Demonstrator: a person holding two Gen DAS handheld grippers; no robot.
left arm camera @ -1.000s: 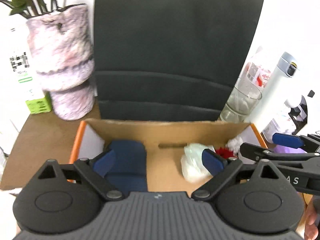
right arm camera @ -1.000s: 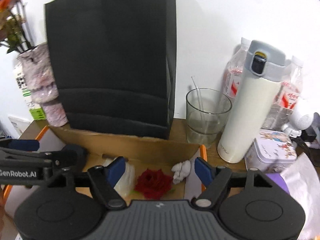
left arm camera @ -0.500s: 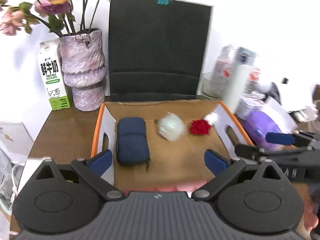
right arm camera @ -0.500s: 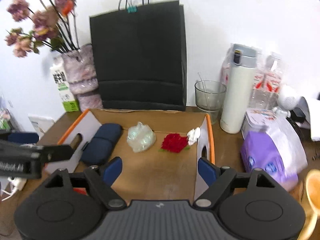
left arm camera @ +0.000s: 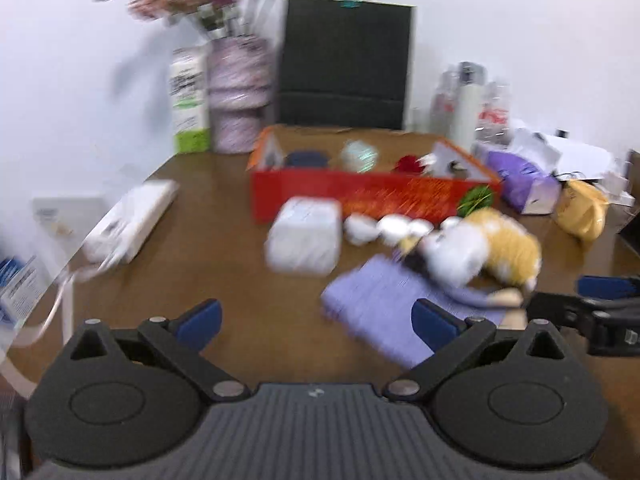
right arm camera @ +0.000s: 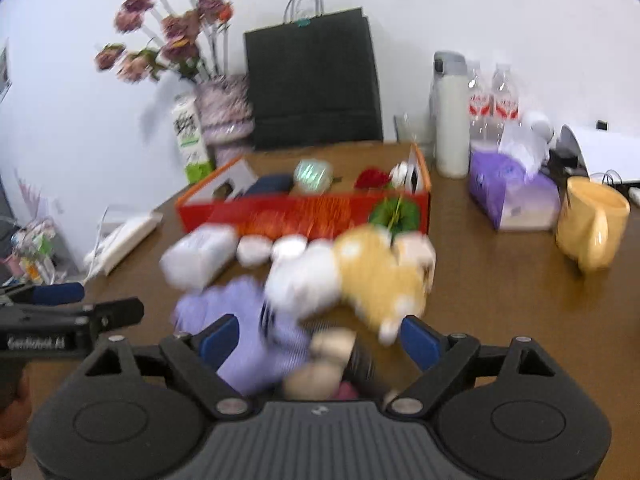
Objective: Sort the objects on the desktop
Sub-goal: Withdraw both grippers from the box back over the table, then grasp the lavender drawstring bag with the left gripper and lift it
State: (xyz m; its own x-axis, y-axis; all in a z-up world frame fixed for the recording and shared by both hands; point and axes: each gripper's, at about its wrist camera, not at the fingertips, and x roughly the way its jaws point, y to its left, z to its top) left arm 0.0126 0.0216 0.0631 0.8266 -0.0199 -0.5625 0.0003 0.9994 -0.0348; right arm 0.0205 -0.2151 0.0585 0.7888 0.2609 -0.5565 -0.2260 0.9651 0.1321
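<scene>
An open red cardboard box (left arm camera: 360, 196) (right arm camera: 304, 212) sits mid-table and holds a navy pouch (left arm camera: 306, 159), a pale green ball (left arm camera: 359, 155) and a red rose (right arm camera: 372, 178). In front of it lie a white packet (left arm camera: 304, 236), small white round items (left arm camera: 380, 228), a yellow and white plush toy (right arm camera: 360, 276) (left arm camera: 480, 248) and a purple cloth (left arm camera: 384, 300) (right arm camera: 248, 320). My left gripper (left arm camera: 316, 320) is open and empty above the bare table. My right gripper (right arm camera: 320, 338) is open above the purple cloth and some beige items (right arm camera: 320, 360).
A black paper bag (right arm camera: 312, 80), a vase of flowers (right arm camera: 224, 108), a milk carton (right arm camera: 190, 136), a white thermos (right arm camera: 450, 120) and water bottles stand at the back. A purple tissue pack (right arm camera: 508, 188) and yellow mug (right arm camera: 592, 228) are at right. A white box (left arm camera: 132, 216) lies at left.
Both grippers have pulled back and up from the box toward the table's front. The items in front of the box have come into view. Both grippers stay open.
</scene>
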